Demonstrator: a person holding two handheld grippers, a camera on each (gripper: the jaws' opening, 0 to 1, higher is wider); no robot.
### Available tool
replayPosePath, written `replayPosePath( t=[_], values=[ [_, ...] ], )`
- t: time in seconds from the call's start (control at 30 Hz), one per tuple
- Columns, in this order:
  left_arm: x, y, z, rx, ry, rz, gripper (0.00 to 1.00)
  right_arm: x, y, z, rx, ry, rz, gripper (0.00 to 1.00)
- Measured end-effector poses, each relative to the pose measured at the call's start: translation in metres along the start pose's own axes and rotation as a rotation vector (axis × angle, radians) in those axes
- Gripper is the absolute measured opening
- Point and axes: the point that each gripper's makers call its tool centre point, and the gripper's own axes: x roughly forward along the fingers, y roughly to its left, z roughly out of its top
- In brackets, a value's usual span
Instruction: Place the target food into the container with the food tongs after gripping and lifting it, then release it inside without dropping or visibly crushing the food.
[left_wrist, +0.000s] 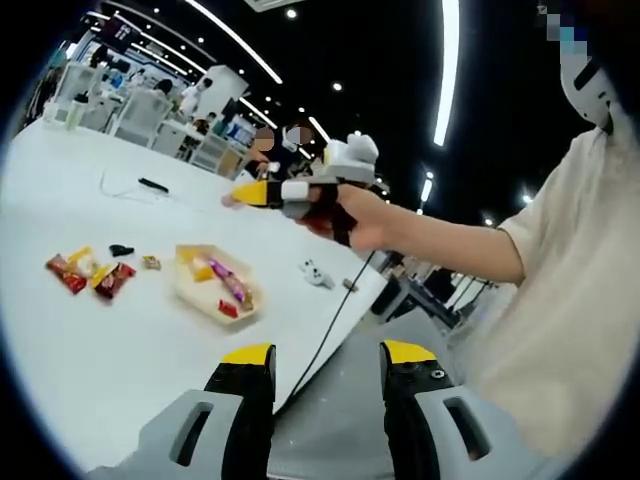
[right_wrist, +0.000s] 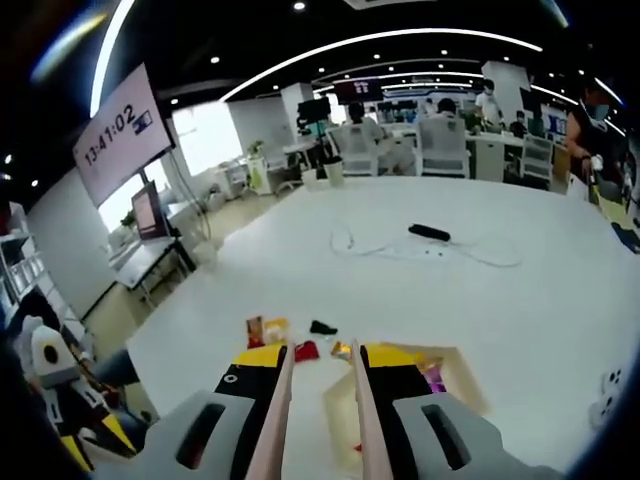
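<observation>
Container (left_wrist: 213, 287) sits on the tabletop (left_wrist: 90, 360) near its right edge, holding several wrapped snacks (left_wrist: 232, 284). A cluster of loose snacks (left_wrist: 88, 272) lies just left of it. A cable (right_wrist: 440, 249) and a remote (right_wrist: 429, 232) lie farther back, with desks and chairs (right_wrist: 443, 145) beyond.

A black remote (right_wrist: 429, 232) and a thin white cable (right_wrist: 470, 255) lie on the white counter (right_wrist: 520, 300); a wall screen (right_wrist: 122, 132) reads 13:41:02.

The right gripper (right_wrist: 320, 385) holds tongs (right_wrist: 318, 430) above the container (right_wrist: 455, 375) on the white table (right_wrist: 420, 290).
</observation>
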Motion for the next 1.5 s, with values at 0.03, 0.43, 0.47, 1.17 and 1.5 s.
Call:
replayPosePath(
  t=[0.03,0.43,0.47,1.17,1.5],
  values=[
    [-0.001,0.001,0.000,-0.001,0.000,-0.003,0.41,0.001,0.000,0.001,0.003,-0.002,-0.002,0.29],
    [-0.007,0.005,-0.001,0.001,0.028,-0.059,0.41,0.004,0.012,0.001,0.055,-0.020,-0.037,0.29],
    [-0.009,0.006,-0.001,0.001,0.028,-0.062,0.41,0.005,0.012,0.001,0.059,-0.020,-0.039,0.29],
    [-0.045,0.040,0.003,-0.014,0.039,-0.081,0.41,0.043,0.036,0.004,0.103,-0.013,-0.064,0.29],
    [-0.049,0.056,0.011,-0.023,0.027,-0.090,0.41,0.062,0.036,0.002,0.118,0.012,-0.072,0.29]
  ],
)
